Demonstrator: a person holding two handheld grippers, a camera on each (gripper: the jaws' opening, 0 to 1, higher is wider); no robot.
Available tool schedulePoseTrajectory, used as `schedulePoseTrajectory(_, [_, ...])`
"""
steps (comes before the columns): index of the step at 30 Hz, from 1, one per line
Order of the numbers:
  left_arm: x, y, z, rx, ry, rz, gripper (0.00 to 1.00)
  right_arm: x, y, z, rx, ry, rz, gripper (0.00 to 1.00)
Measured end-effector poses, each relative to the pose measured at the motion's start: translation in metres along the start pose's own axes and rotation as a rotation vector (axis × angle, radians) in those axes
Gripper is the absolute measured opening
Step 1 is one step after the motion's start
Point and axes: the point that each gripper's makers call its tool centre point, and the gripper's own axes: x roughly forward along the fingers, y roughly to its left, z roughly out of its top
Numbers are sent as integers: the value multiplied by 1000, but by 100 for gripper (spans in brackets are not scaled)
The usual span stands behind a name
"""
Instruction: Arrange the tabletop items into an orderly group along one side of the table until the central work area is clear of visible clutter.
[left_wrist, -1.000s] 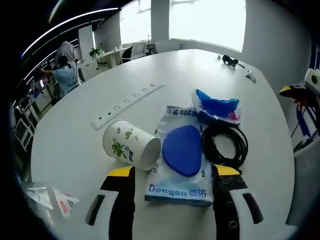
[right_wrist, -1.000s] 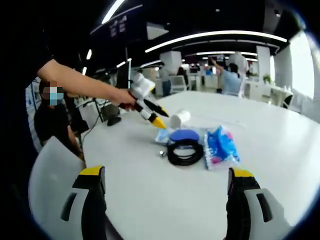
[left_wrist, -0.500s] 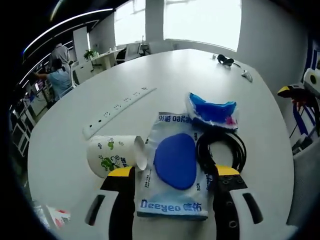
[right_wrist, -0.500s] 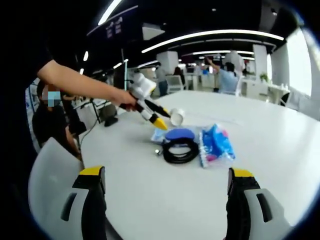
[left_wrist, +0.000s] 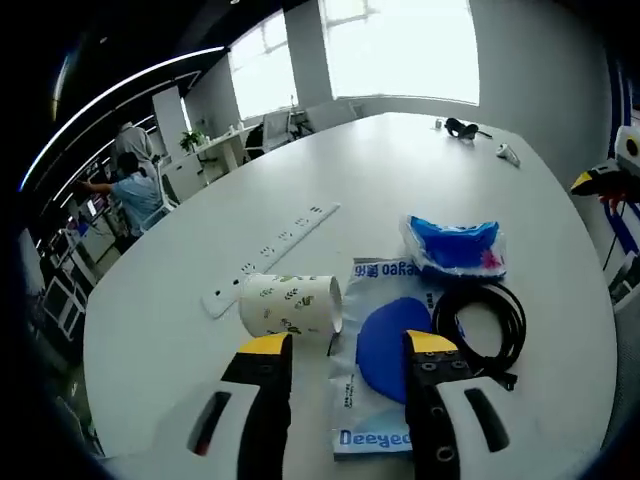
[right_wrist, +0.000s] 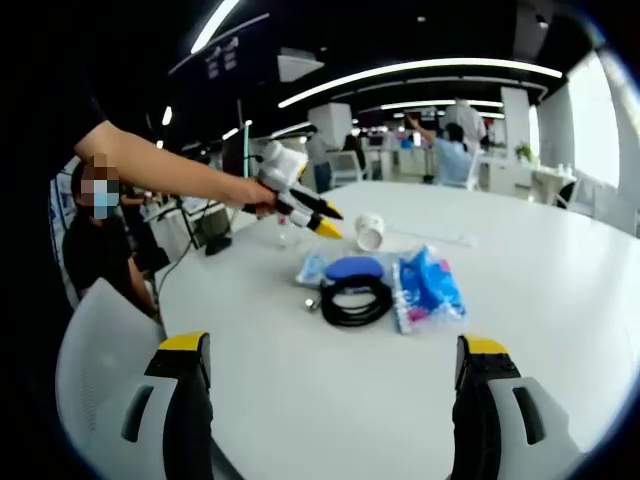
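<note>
You have a white paper cup (left_wrist: 292, 305) with green leaf print lying on its side on the white table (left_wrist: 180, 280), mouth toward a Deeyeo wipes pack (left_wrist: 375, 400). A blue oval pad (left_wrist: 385, 335) rests on that pack. A coiled black cable (left_wrist: 480, 320) sits just beside the pad; a blue plastic packet (left_wrist: 455, 245) beyond it. A white power strip (left_wrist: 270, 258) lies past the cup.

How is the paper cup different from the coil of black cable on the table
The paper cup is white with green leaf prints; the black cable is plain black. The cup is a solid tube tipped on its side, while the cable lies flat as an open loop. The cup lies left of the wipes pack; the cable lies right. Both rest on the white table.
</note>
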Motion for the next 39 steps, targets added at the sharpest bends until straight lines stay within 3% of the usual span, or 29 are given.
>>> schedulePoseTrajectory(12, [55,-17,47,50,-16,-74,40,-19,-17,-12,39,6,-57,100])
schedulePoseTrajectory(19, [72,-30,62,43,-29,-102,42,-26,-26,-14,70,-6,-82,100])
schedulePoseTrajectory(24, [77,-28,59,55,-9,-98,45,-25,-31,-13,71,-4,-85,100])
schedulePoseTrajectory(39, [81,9,55,55,8,-52,46,-18,-39,-17,93,-3,-83,100])
